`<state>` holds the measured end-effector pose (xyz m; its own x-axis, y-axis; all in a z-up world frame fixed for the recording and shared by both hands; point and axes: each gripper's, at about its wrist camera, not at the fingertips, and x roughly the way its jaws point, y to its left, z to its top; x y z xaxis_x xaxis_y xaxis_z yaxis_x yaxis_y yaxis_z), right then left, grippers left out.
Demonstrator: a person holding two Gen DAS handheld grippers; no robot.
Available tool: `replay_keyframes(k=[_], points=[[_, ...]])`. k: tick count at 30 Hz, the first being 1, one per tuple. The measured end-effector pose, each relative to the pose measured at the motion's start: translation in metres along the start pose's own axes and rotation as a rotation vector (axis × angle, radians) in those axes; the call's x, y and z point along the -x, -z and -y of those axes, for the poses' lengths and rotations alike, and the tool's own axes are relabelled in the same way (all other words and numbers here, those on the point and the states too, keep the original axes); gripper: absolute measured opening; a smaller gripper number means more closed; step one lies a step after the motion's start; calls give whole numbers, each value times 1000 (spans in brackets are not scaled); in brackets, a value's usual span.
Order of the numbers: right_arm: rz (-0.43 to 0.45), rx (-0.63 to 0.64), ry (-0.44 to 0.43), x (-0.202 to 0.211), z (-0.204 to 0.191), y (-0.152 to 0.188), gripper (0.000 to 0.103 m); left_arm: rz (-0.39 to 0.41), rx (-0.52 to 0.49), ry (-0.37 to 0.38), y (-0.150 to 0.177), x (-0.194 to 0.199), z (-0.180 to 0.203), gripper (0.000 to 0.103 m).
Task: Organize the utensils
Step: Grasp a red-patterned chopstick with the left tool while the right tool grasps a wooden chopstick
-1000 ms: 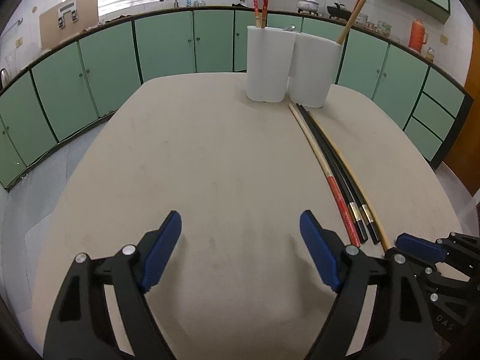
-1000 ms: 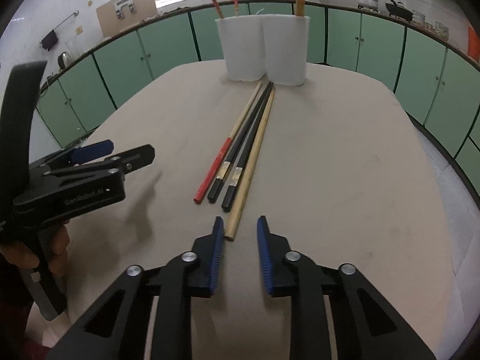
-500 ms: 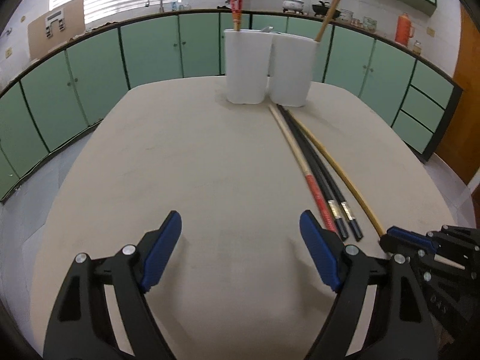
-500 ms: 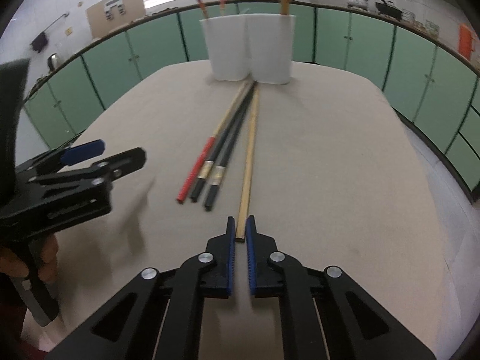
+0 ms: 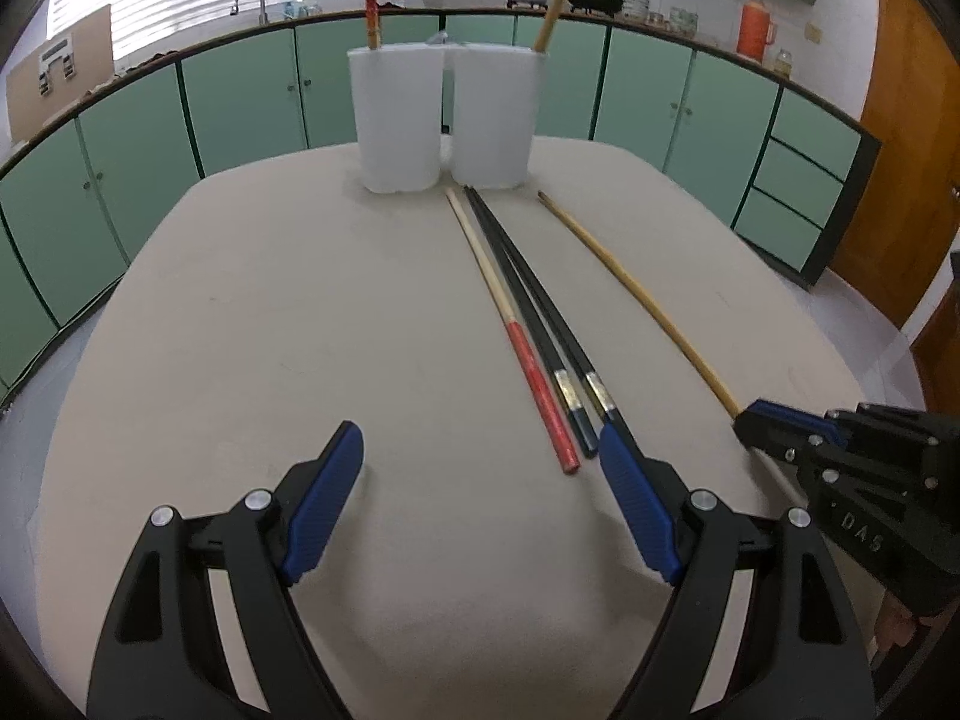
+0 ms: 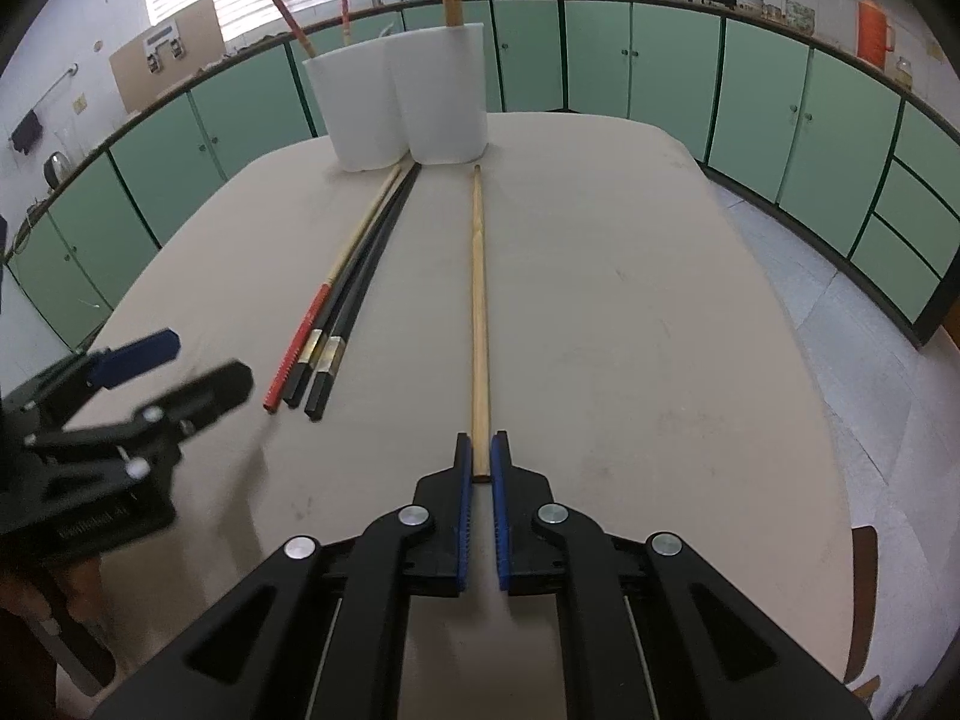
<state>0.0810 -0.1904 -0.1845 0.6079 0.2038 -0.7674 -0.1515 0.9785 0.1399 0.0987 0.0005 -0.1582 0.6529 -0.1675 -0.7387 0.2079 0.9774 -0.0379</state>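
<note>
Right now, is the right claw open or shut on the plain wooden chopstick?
Shut on it: the right claw has both blue pads against the near end of the plain wooden chopstick.

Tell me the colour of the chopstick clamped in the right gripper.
Plain light wood, tan-yellow all along the chopstick; clearest in the right wrist view.

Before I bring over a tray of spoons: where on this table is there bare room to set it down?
The widest bare patch is the table's left side, from the left white holder down to the open left hand-held gripper. A narrower strip lies right of the plain wooden chopstick clamped in the right hand-held gripper. The middle is crowded: red-tipped chopstick, two black chopsticks.
</note>
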Motion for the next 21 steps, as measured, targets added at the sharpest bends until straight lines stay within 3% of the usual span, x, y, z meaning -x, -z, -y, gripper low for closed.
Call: replay_keyframes(k=[7, 11, 15, 21], points=[[8, -9, -25, 1, 2, 2, 7, -39, 4, -11, 3, -13, 4, 64], [11, -7, -33, 1, 3, 2, 7, -34, 28, -14, 0, -13, -4, 42], [13, -5, -35, 1, 2, 1, 7, -34, 33, -14, 1, -11, -11, 28], [13, 6, -30, 1, 3, 2, 7, -31, 69, -4, 3, -5, -21, 29]])
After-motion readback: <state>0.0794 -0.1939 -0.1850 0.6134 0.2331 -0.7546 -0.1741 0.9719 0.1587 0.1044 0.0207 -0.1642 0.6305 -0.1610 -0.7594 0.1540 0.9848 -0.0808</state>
